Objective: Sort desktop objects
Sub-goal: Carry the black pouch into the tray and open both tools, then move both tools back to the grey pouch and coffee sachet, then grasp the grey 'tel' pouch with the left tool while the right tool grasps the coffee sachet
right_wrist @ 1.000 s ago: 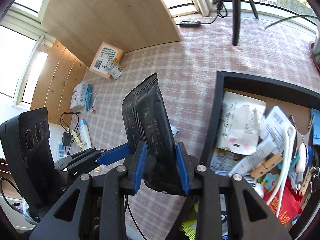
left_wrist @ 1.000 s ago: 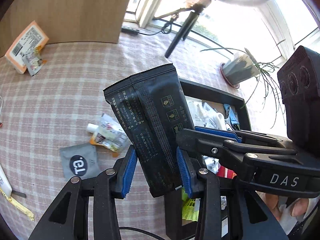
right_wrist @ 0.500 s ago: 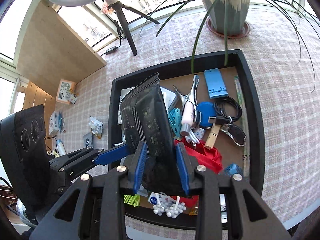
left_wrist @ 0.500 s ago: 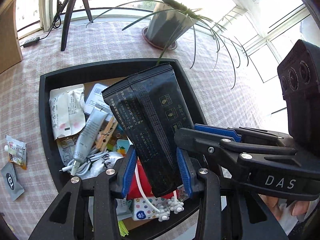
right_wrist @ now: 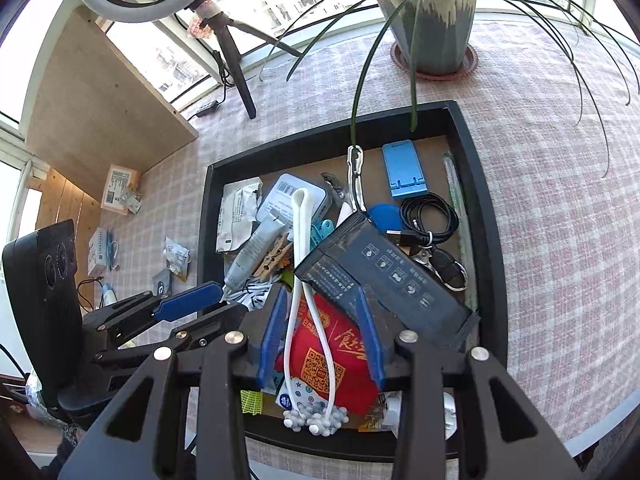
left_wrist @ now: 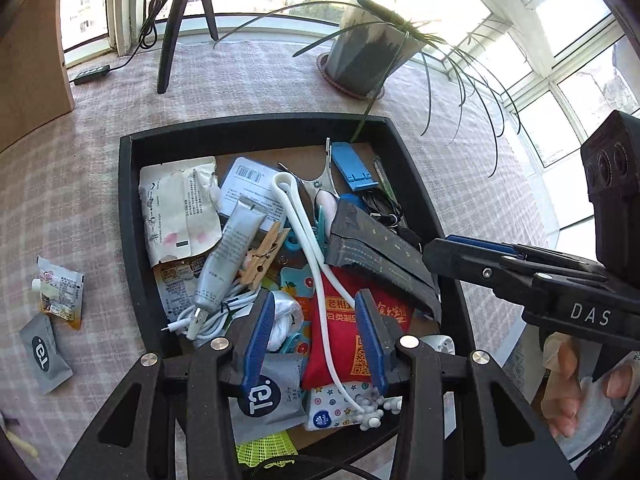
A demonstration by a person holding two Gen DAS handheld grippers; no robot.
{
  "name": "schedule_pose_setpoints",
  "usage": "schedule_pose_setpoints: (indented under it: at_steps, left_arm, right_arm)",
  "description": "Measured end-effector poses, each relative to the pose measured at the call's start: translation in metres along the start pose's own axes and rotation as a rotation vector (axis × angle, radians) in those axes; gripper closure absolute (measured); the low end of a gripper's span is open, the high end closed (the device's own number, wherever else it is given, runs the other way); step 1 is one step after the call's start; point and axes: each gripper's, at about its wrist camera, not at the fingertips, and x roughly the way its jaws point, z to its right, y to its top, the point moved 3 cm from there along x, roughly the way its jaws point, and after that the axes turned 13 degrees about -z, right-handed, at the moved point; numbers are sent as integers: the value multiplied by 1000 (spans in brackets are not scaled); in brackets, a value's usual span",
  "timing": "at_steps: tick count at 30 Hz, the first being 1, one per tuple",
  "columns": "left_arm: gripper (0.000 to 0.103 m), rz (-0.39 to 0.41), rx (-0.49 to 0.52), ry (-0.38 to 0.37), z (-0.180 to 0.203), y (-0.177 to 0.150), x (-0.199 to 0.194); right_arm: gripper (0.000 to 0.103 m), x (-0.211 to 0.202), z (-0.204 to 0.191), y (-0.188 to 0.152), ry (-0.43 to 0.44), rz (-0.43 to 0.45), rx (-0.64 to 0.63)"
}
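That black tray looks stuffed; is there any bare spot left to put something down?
Hardly. The black tray shows bare floor only along its far wall, beside the blue stand. Otherwise it is piled. The checked tablecloth between tray and plant pot is free.

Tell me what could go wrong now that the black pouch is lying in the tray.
1. The black pouch lies tilted on the heap, across the red packet and the black cable, so it may slide or shift.
2. The right tool hangs low over the pile with its jaws opening; its fingers could snag the white looped cord when it lifts.
3. The black tray looks crowded, so the sachets still on the tablecloth may not sit securely.
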Motion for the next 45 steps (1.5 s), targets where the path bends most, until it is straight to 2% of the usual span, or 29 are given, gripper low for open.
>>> schedule_pose_setpoints:
  at_steps: [5, 8, 11, 15, 20, 23, 30, 38, 40, 42, 45]
  left_arm:
    - [62, 22, -79, 50, -48, -11, -11]
    - [58, 34, -155, 95, -86, -22, -15]
    - [53, 26, -239, 126, -126, -35, -17]
    - [44, 17, -347, 210, -178, -57, -22]
    - [44, -22, -447, 210, -225, -76, -18]
    - [44, -24, -477, 198, -238, -83, -14]
    - [42, -20, -506, 148, -246, -87, -6]
    - [42, -3, -552, 243, -273, -94, -4]
    - [42, 12, -575, 206, -280, -98, -9]
    - [42, 27, -603, 129, -282, -102, -12]
    - [41, 34, -576, 119, -274, -102, -12]
  right_arm:
    - [55, 20, -45, 7, -19, -20, -102]
    - [46, 34, -73, 10, -60, -21, -172]
    - [46, 49, -102, 12, -82, -34, -265]
    - [46, 71, -136, 14, -123, -51, -354]
    - [45, 92, -175, 18, -149, -49, -446]
    - [44, 110, -197, 23, -173, -61, -496]
    - [44, 162, -232, 38, -146, -185, -532]
    - [43, 198, -251, 51, -150, -229, -544]
    - [42, 205, -251, 52, -162, -240, -543]
    - [42, 210, -251, 54, -165, -246, -542]
    - [42, 211, -251, 55, -143, -245, -539]
